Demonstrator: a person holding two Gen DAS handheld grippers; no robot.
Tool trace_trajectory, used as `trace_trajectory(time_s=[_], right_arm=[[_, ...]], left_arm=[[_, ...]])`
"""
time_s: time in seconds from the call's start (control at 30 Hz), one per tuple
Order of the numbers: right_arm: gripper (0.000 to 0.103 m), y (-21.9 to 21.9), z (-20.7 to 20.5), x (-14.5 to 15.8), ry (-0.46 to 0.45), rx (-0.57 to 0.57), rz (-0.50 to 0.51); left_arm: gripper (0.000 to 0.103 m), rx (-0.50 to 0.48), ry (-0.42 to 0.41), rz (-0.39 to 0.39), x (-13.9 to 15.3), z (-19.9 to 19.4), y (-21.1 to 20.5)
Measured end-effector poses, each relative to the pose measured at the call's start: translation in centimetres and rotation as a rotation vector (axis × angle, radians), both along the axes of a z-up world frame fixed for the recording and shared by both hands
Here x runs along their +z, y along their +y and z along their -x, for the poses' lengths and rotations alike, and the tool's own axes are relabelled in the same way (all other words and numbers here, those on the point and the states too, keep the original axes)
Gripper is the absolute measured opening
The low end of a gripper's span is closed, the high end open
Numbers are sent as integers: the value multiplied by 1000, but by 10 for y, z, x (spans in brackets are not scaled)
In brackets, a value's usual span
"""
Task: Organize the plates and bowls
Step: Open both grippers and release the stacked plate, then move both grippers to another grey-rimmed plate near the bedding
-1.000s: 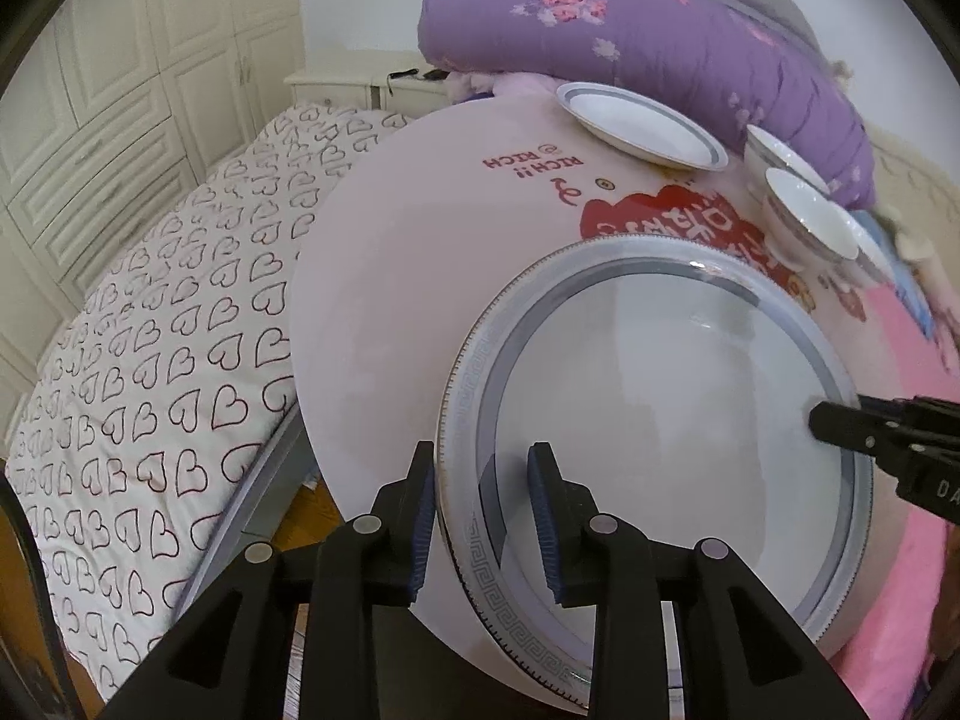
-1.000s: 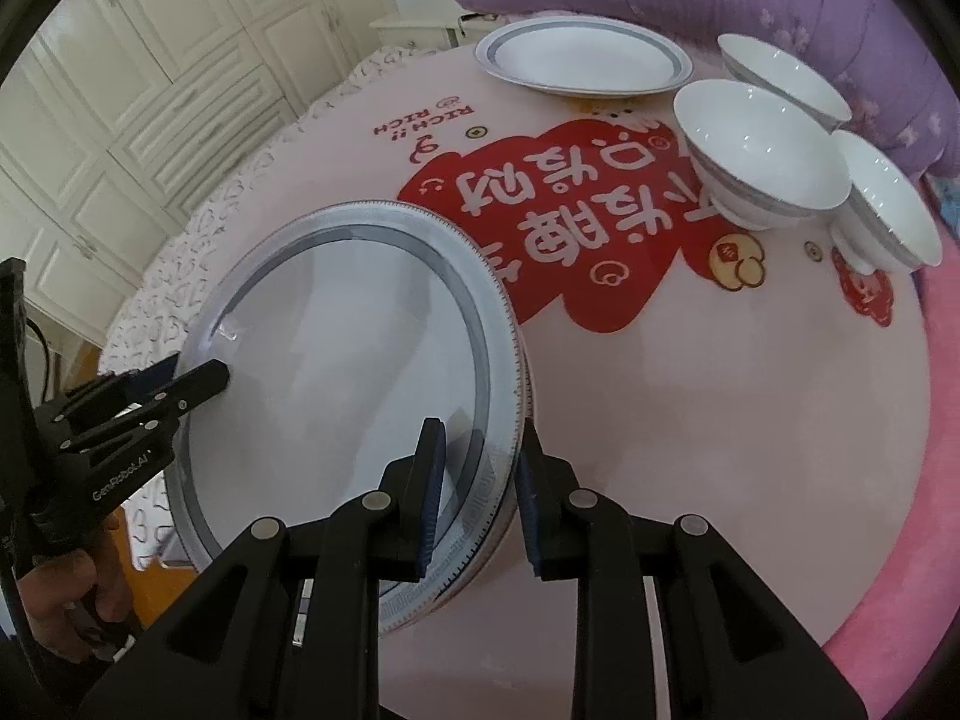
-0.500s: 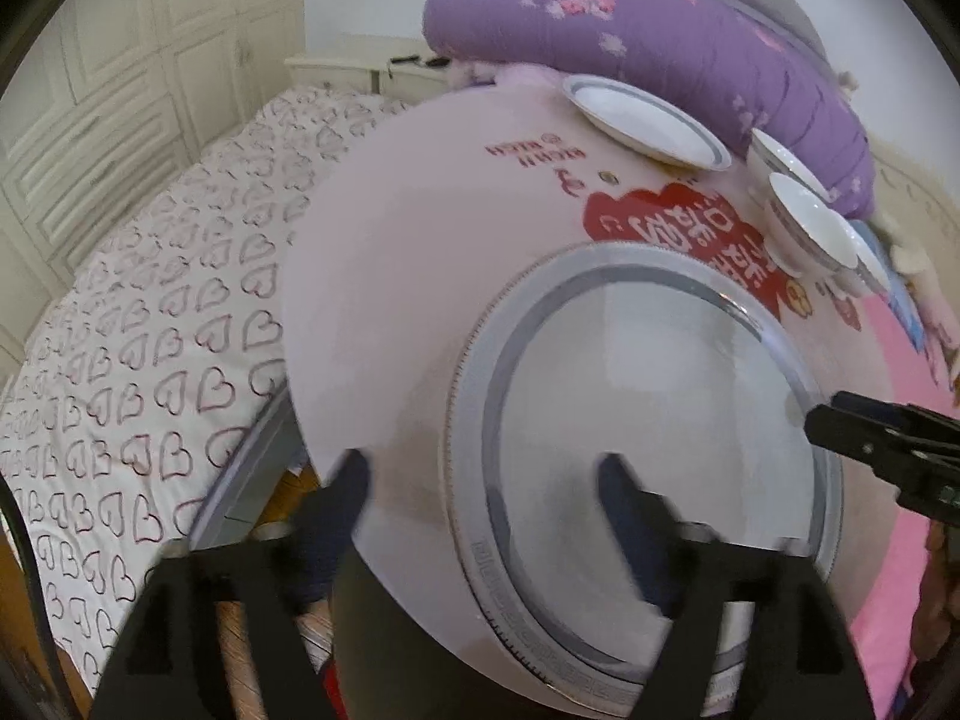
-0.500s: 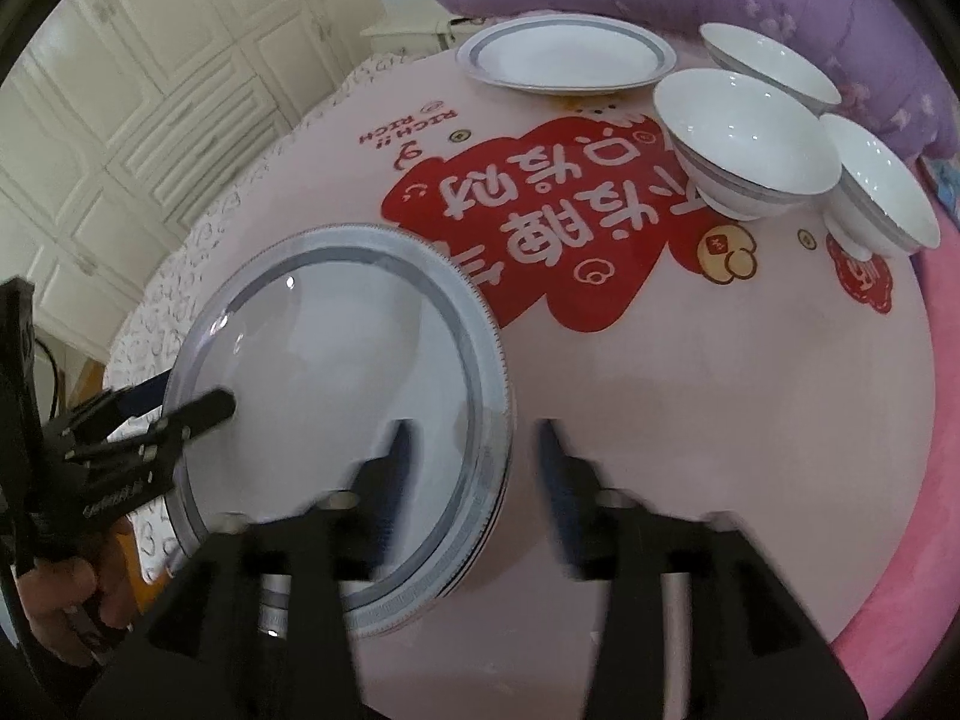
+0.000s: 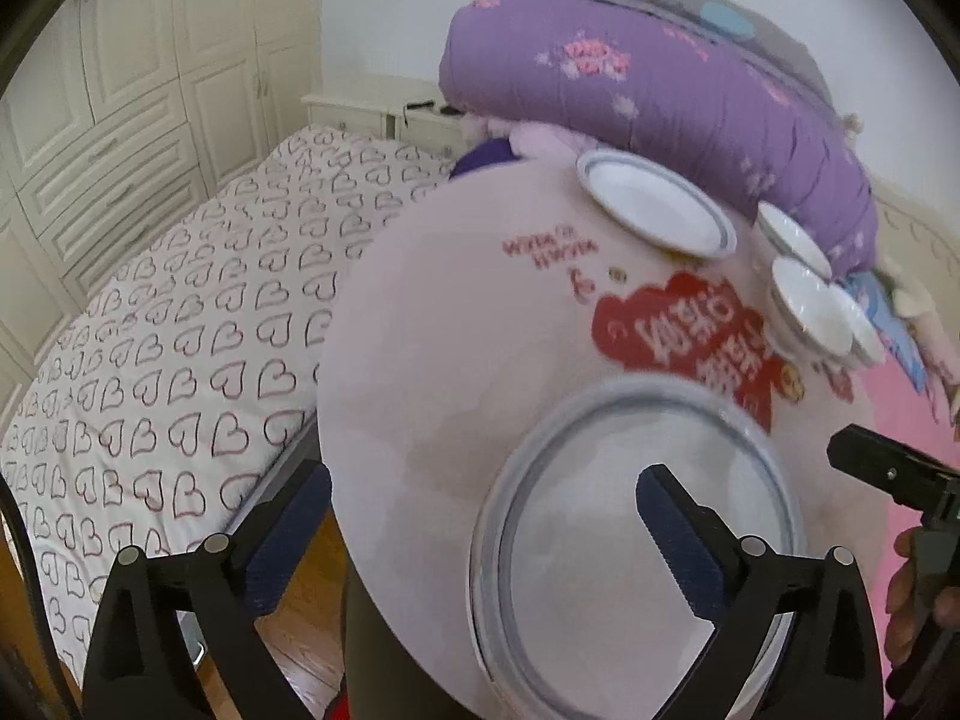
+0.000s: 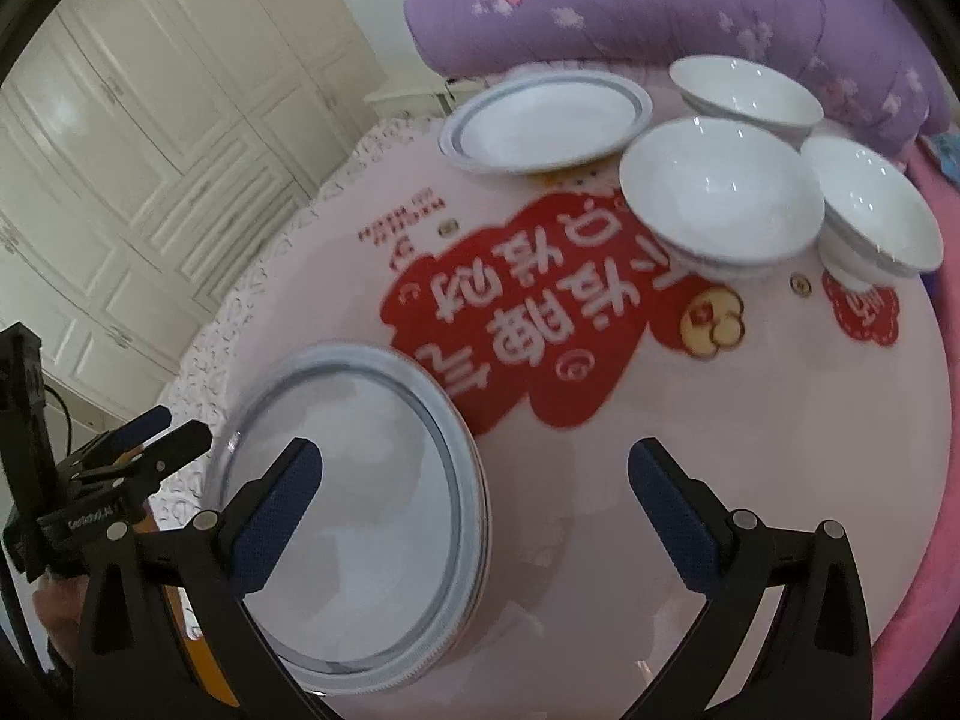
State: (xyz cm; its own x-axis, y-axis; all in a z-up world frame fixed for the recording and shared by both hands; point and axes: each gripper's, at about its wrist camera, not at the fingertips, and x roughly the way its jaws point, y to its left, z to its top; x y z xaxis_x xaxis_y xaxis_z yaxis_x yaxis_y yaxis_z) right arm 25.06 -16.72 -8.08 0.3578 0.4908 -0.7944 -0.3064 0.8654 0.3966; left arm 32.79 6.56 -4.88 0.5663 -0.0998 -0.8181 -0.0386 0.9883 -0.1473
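Pink round bench (image 6: pixel 690 480), large plates (image 6: pixel 360 510) stacked at its near edge, one smaller plate (image 6: pixel 540 120) and three bowls (image 6: pixel 720 192) far side, open middle, left tool (image 5: pixel 483 531) and right tool (image 6: pixel 474 507) opening, empty.

The table print (image 5: pixel 678 336) is blurred; the far bowl (image 5: pixel 792 234) is half hidden

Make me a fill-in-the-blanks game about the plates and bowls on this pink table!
1. The number of white bowls on the round table is ____.
2. The big plate near the table's edge has a rim coloured ____.
3. Behind the bowls lies a rolled quilt coloured ____.
4. The right tongs and left tongs are opening, and they hold ____.

Missing words: three; grey; purple; nothing
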Motion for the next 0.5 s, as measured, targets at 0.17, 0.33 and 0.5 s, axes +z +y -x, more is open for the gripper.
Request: trace_trajectory(time_s=[0.17, 0.33, 0.5], right_arm=[[103, 0, -21, 23, -39, 7, -30], [103, -3, -56, 49, -87, -8, -50], [103, -13, -105, 65, -103, -39, -70]], left_arm=[[101, 11, -42, 10, 24, -19, 6], [102, 22, -67, 43, 48, -44, 11], [102, 3, -91, 57, 68, -77, 10]])
